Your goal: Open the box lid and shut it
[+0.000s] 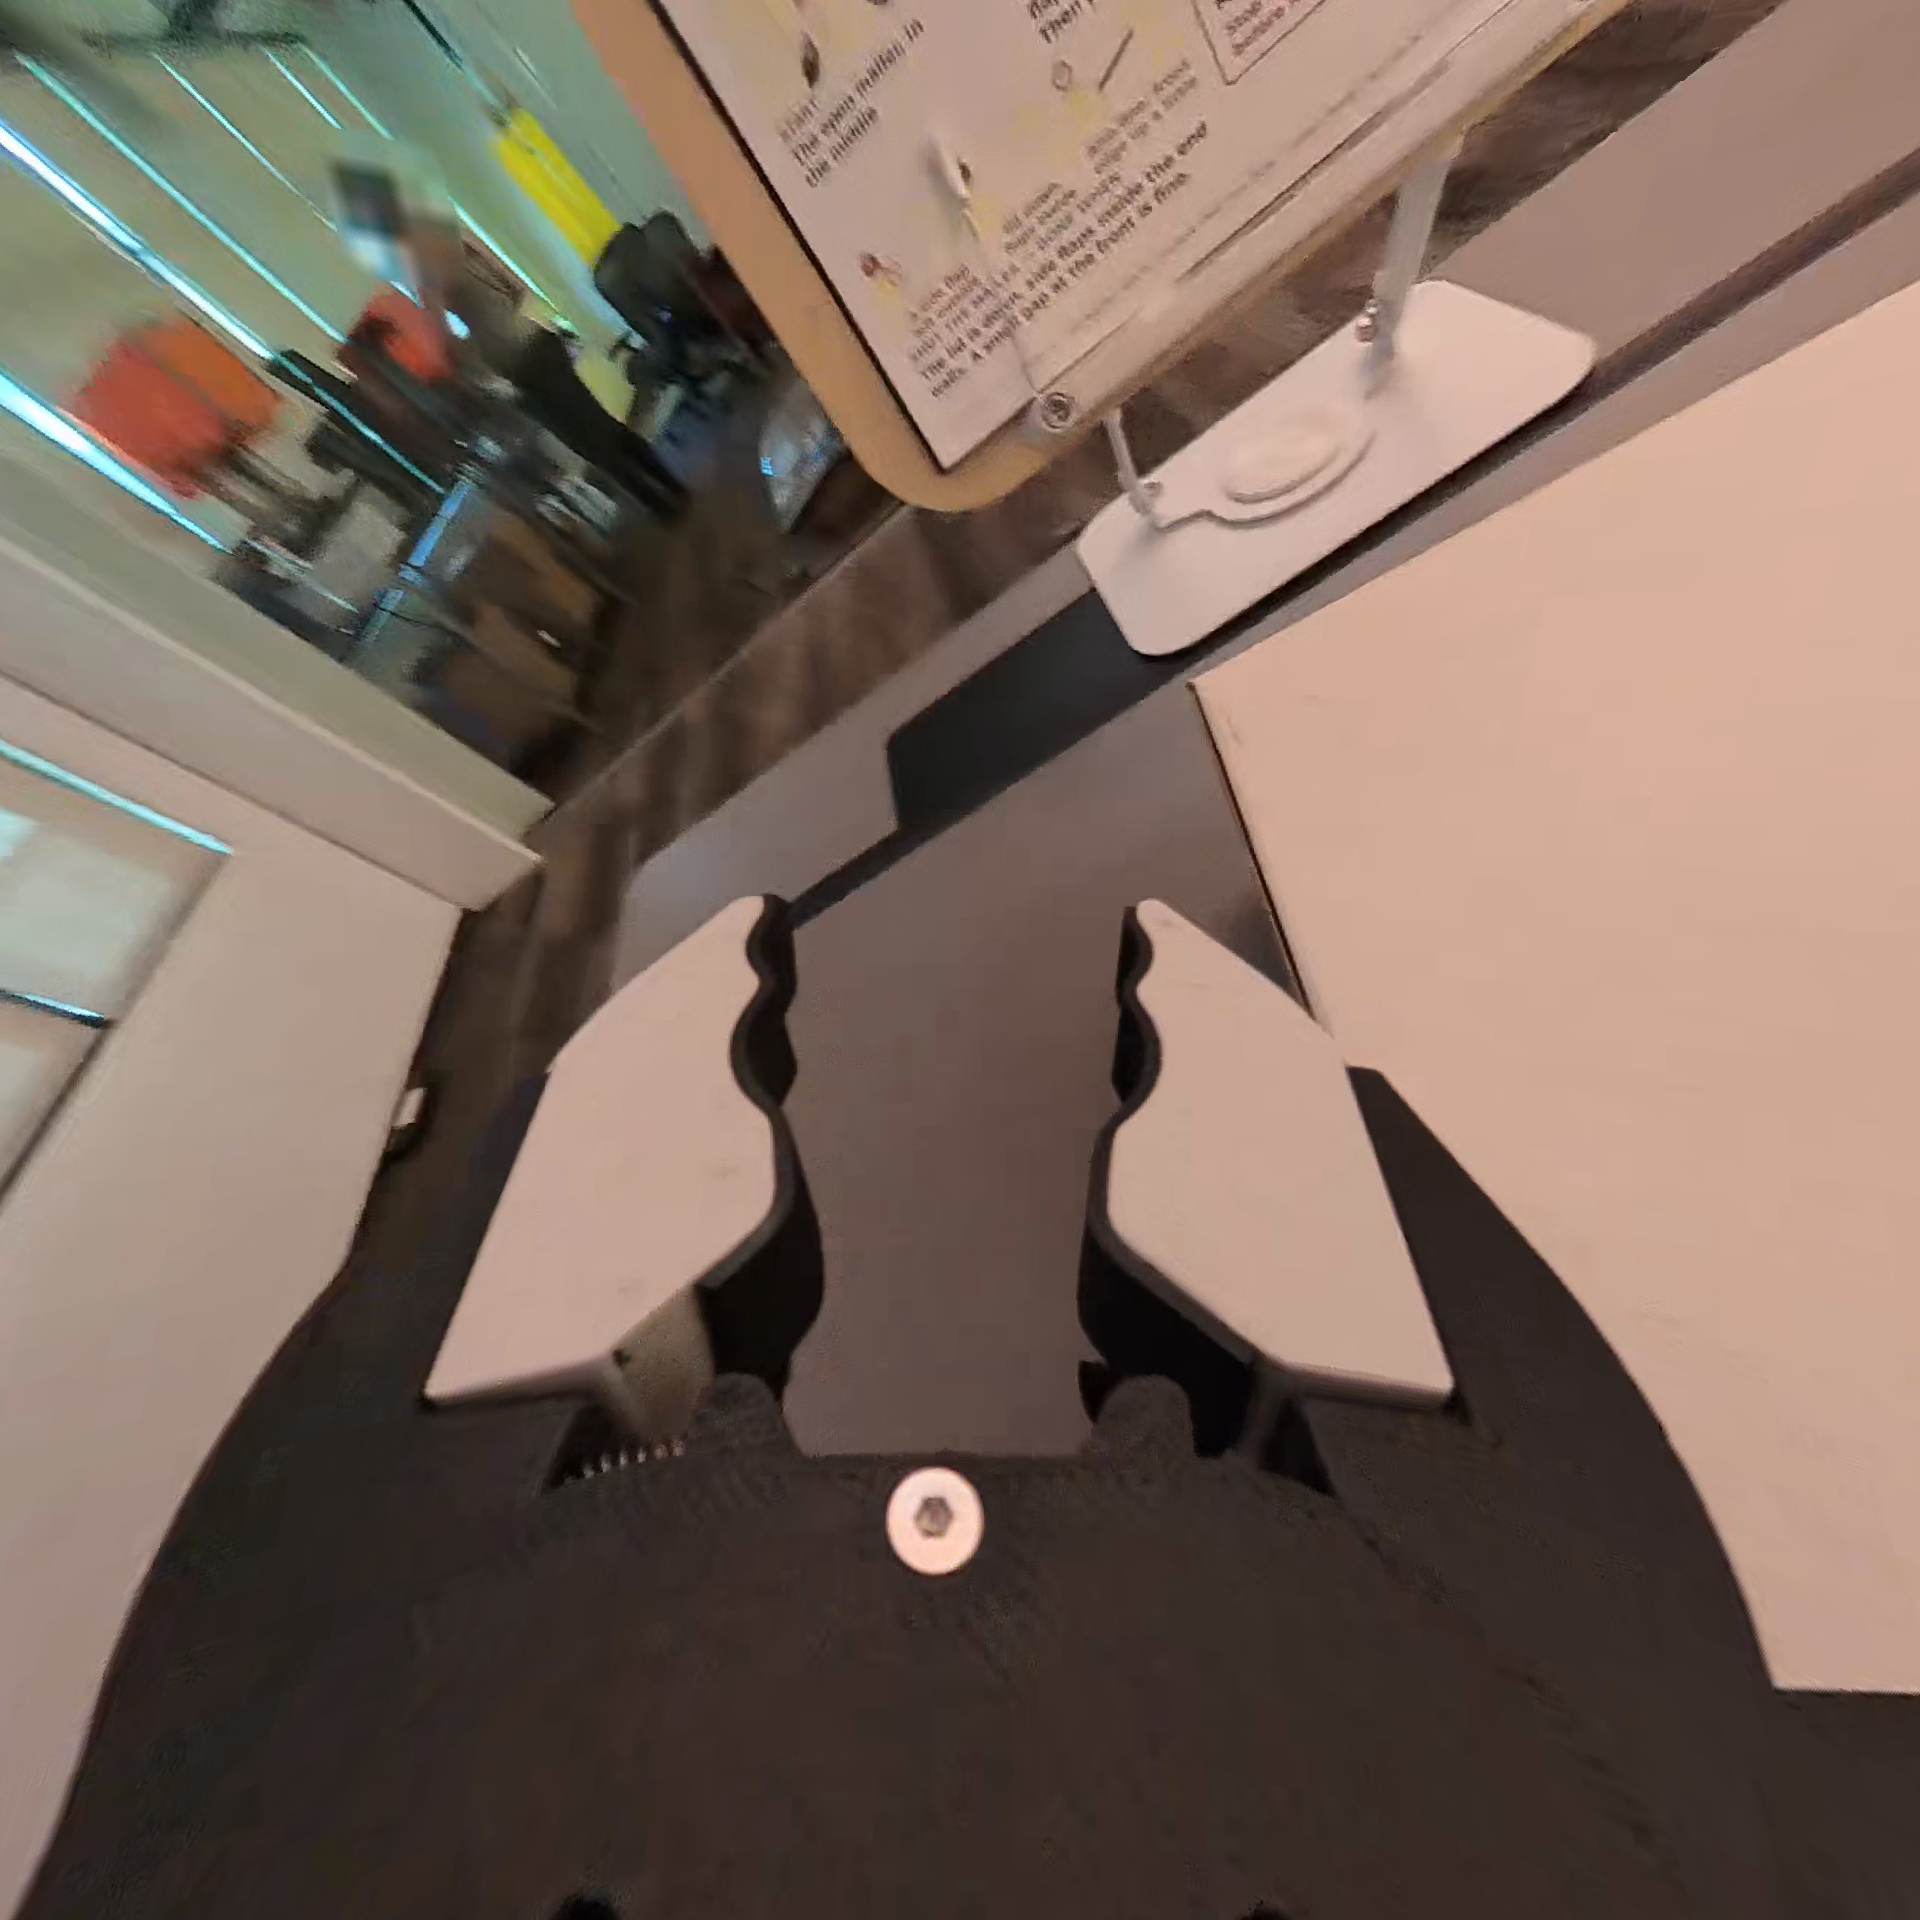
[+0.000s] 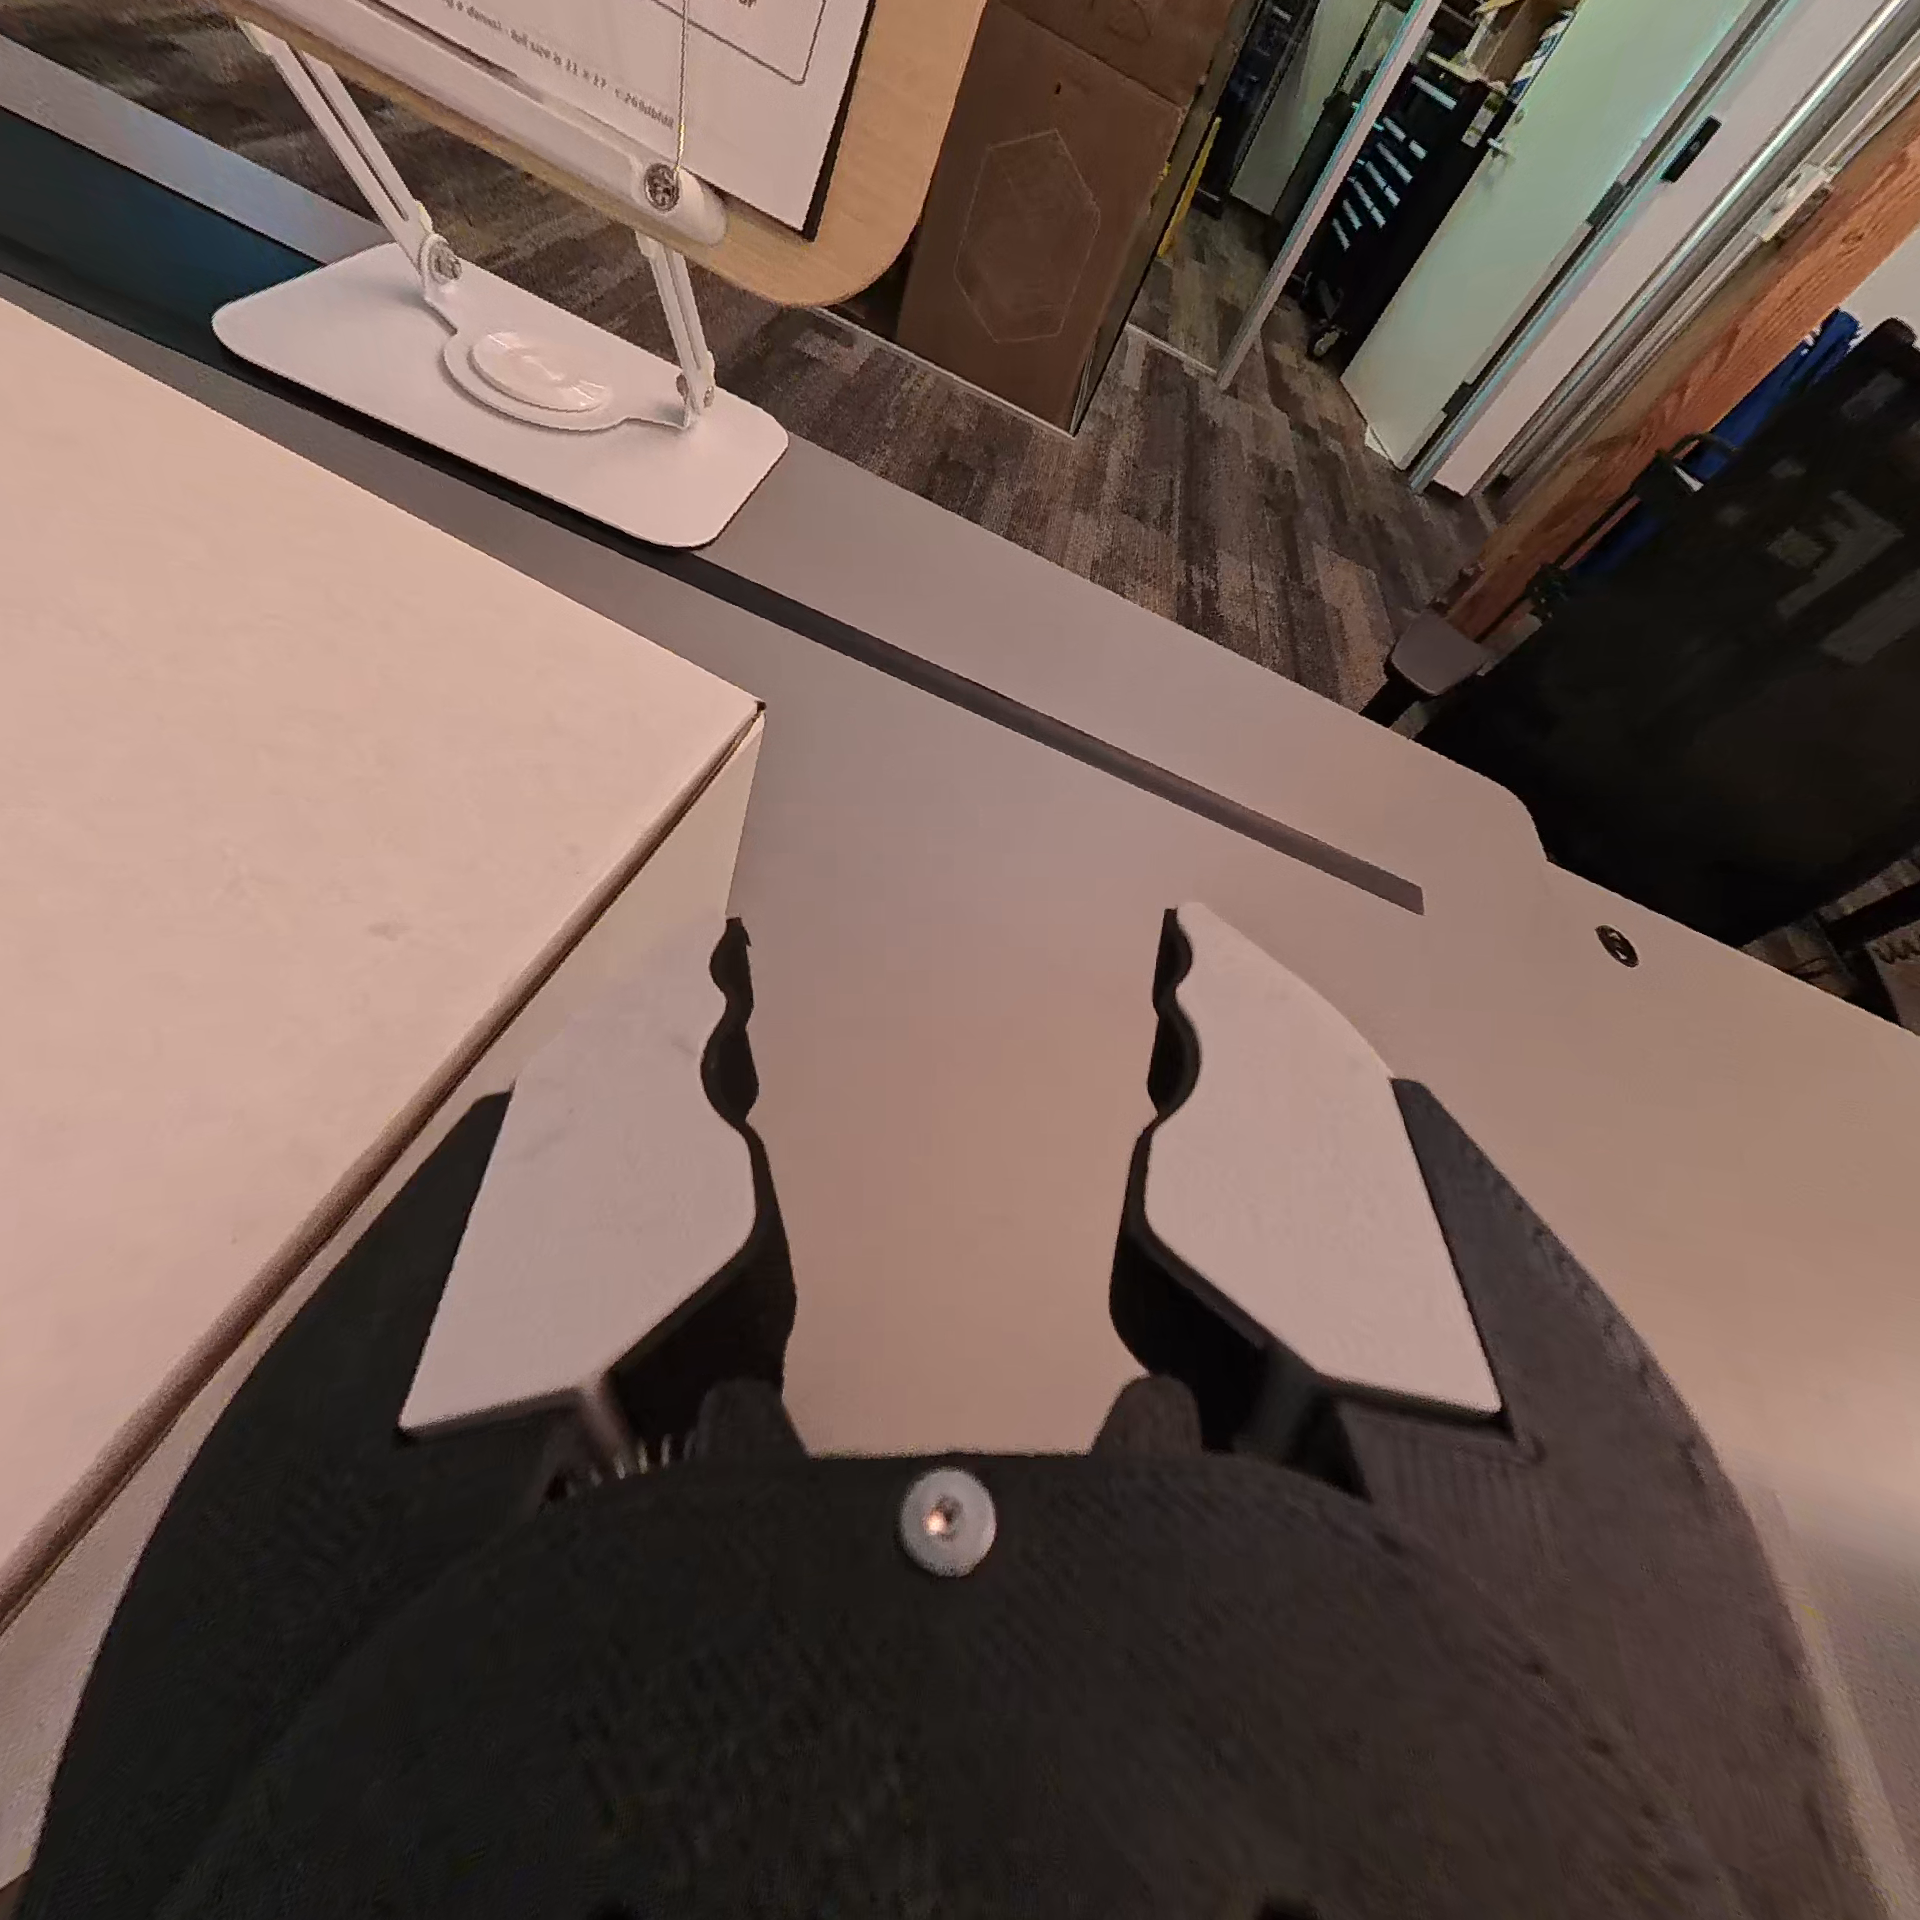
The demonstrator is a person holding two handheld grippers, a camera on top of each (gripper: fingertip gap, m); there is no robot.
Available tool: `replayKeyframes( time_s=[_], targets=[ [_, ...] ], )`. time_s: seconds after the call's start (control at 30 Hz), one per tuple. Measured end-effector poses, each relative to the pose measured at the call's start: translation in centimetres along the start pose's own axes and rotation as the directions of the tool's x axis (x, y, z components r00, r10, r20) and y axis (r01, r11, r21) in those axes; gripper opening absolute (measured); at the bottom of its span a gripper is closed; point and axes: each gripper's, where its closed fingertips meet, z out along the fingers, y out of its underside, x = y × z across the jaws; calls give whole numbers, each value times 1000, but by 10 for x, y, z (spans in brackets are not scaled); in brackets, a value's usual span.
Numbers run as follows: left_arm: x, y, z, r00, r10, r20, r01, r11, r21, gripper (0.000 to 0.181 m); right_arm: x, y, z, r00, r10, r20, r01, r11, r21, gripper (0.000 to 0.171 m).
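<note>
A large flat white box (image 1: 1621, 831) with its lid down lies on the grey table; it fills the right of the left wrist view and the left of the right wrist view (image 2: 291, 748). My left gripper (image 1: 956, 914) is open and empty, over the table just left of the box's left side. My right gripper (image 2: 956, 925) is open and empty, just right of the box's right side; its left finger (image 2: 592, 1195) overlaps the box's right edge. Neither gripper holds the box.
A wood-framed instruction board on a white stand (image 1: 1340, 457) rises behind the box, also in the right wrist view (image 2: 520, 384). The grey table (image 2: 1195, 831) has a dark slot (image 2: 1091, 748) and ends close behind. A cardboard carton (image 2: 1029, 208) stands on the carpet beyond.
</note>
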Motion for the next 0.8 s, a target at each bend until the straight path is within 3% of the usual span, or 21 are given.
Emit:
replayKeyframes(
  time_s=[0.43, 0.5, 0.57, 0.6, 0.67, 0.7, 0.73, 0.8],
  targets=[
    [-1, 0, -2, 998, 40, 38, -40, 999, -15, 67, -2, 2, -2, 998, 8, 60, -9, 1000, 13, 75],
    [3, 2, -1, 1000, 20, -10, -20, 1000, -16, 67, -10, -3, -6, 990, 25, 142, -32, 998, 50, 75],
    [17, 2, -5, 975, -105, -197, 105, 994, -10, 70, -28, -16, -22, 938, 42, 343, -92, 987, 129, 77],
    [29, -3, -13, 910, -203, -360, 213, 977, -12, 76, -39, -21, -35, 884, 49, 466, -138, 978, 158, 79],
    [47, -22, -43, 650, -341, -680, 433, 901, -38, 85, -59, -27, -64, 732, 33, 681, -216, 959, 186, 85],
    [47, -31, -58, 513, -358, -780, 511, 857, -57, 85, -67, -26, -77, 663, 8, 748, -229, 954, 193, 89],
    [44, -33, -67, 429, -363, -827, 556, 828, -75, 82, -73, -21, -84, 622, -14, 783, -219, 957, 191, 92],
    [42, -15, -58, 420, -399, -815, 547, 828, -123, 79, -81, -5, -83, 598, -5, 801, -178, 974, 139, 95]
  ],
)
